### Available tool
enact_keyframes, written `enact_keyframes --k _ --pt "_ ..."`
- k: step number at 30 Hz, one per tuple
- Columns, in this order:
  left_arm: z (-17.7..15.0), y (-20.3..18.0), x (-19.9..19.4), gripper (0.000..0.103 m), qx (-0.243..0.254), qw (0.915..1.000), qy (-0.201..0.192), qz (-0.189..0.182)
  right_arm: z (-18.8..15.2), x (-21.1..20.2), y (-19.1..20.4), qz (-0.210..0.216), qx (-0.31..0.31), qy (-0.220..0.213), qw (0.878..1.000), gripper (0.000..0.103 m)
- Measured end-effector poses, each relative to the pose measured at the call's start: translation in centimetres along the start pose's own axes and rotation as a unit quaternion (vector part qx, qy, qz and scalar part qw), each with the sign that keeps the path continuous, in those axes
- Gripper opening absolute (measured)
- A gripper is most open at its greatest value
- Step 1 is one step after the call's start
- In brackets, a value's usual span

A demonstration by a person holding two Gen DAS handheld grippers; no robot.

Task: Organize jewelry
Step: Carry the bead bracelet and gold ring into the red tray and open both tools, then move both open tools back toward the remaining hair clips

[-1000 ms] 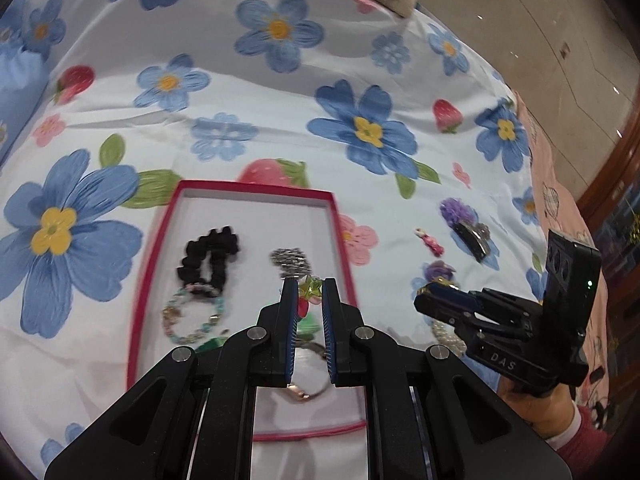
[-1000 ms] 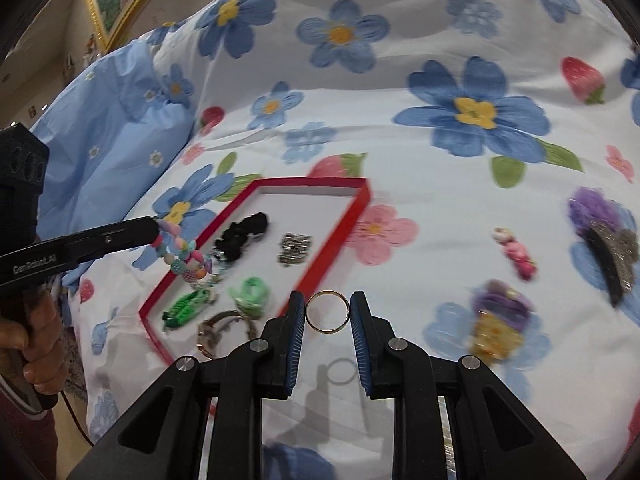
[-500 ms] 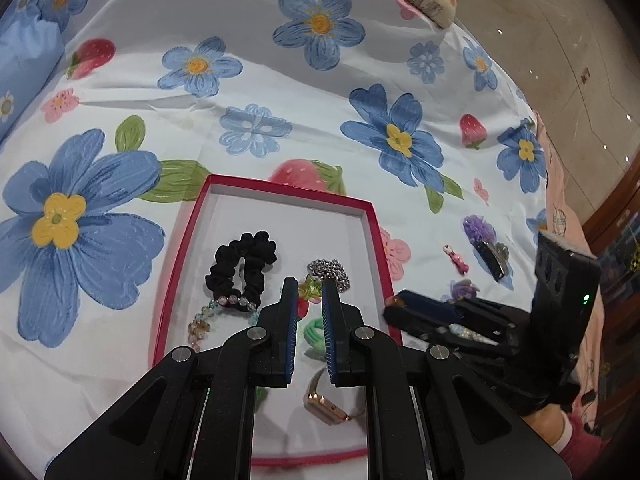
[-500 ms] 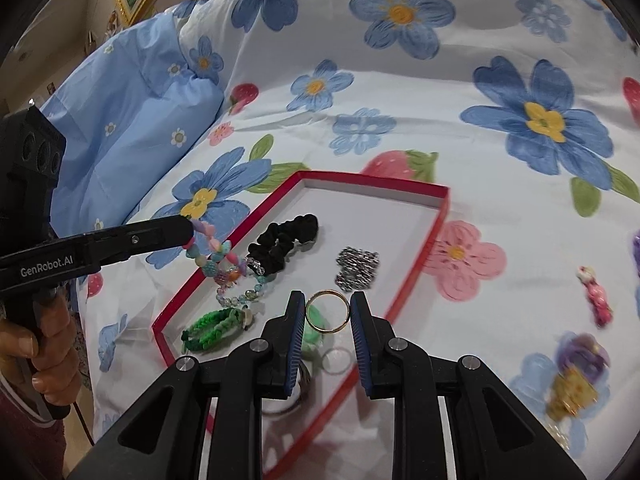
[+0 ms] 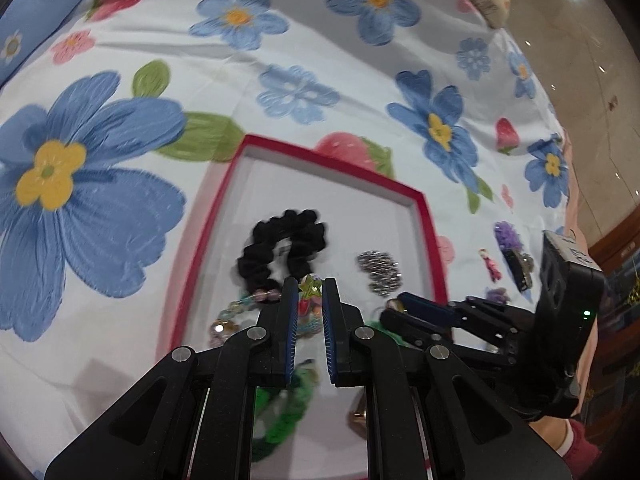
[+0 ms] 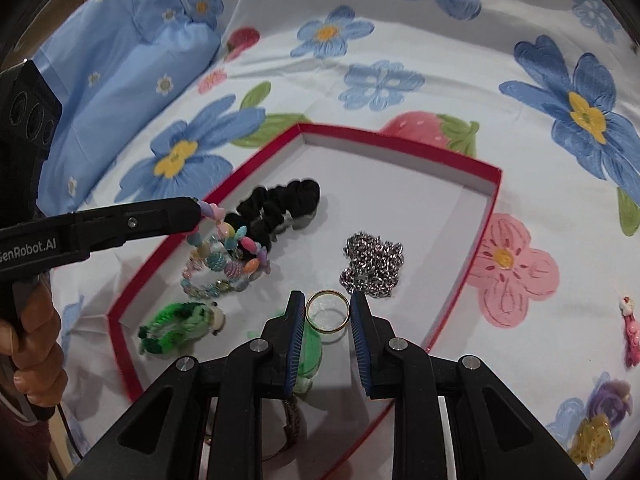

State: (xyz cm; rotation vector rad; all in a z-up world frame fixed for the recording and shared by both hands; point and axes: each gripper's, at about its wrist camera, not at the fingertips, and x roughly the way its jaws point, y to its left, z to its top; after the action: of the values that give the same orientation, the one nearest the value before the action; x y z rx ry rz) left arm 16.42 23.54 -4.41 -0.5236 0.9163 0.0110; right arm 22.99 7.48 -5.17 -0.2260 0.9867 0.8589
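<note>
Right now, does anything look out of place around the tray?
Yes: several pieces lie outside the red tray on the floral sheet: a pink charm, a purple-and-yellow clip and a dark hair claw. Nothing looks spilled or broken.

Support: bed, covered by a white sheet printed with blue flowers, pink flowers and strawberries.
Pillow: light blue, upper left of the right wrist view, lying on the bed.
Box: red-rimmed shallow tray, white inside, centre of the frame, resting directly on the sheet.
Loose items: pink charm at the right edge; purple and yellow hair clip at lower right, both on the sheet, apart from the tray.
</note>
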Motion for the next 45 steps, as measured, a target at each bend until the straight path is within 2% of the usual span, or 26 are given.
enact_keyframes --k 8,19,23,32,39,41,45 --pt "-0.9 1.2 1.4 0.011 -0.004 0.9995 0.015 0.028 -0.1 0.7 0.6 -0.012 -0.019 0.01 1.0 0.024" --pt "-1.3 1.1 1.5 0.011 -0.005 0.9989 0.021 0.042 0.0 0.8 0.7 -0.014 -0.023 0.013 1.0 0.025" --pt "-1.4 1.0 1.2 0.019 -0.007 0.9988 0.019 0.043 0.0 0.8 0.7 -0.01 -0.021 0.013 1.0 0.027" --pt "-1.6 0.9 -0.1 0.028 -0.011 0.9989 0.011 0.045 -0.1 0.3 0.7 -0.006 -0.014 0.007 1.0 0.027" --pt "-1.6 -0.3 -1.2 0.028 -0.005 0.9991 0.004 0.043 -0.3 -1.9 0.3 0.001 0.0 -0.016 1.0 0.028" --pt "-1.6 -0.8 -1.4 0.028 -0.002 0.9992 0.002 0.04 -0.6 -3.2 -0.1 0.003 0.008 -0.029 1.0 0.033" --pt "-1.8 -2.3 -2.0 0.036 0.007 0.9994 -0.002 0.033 -1.5 -5.6 -1.4 0.003 0.027 -0.048 0.998 0.034"
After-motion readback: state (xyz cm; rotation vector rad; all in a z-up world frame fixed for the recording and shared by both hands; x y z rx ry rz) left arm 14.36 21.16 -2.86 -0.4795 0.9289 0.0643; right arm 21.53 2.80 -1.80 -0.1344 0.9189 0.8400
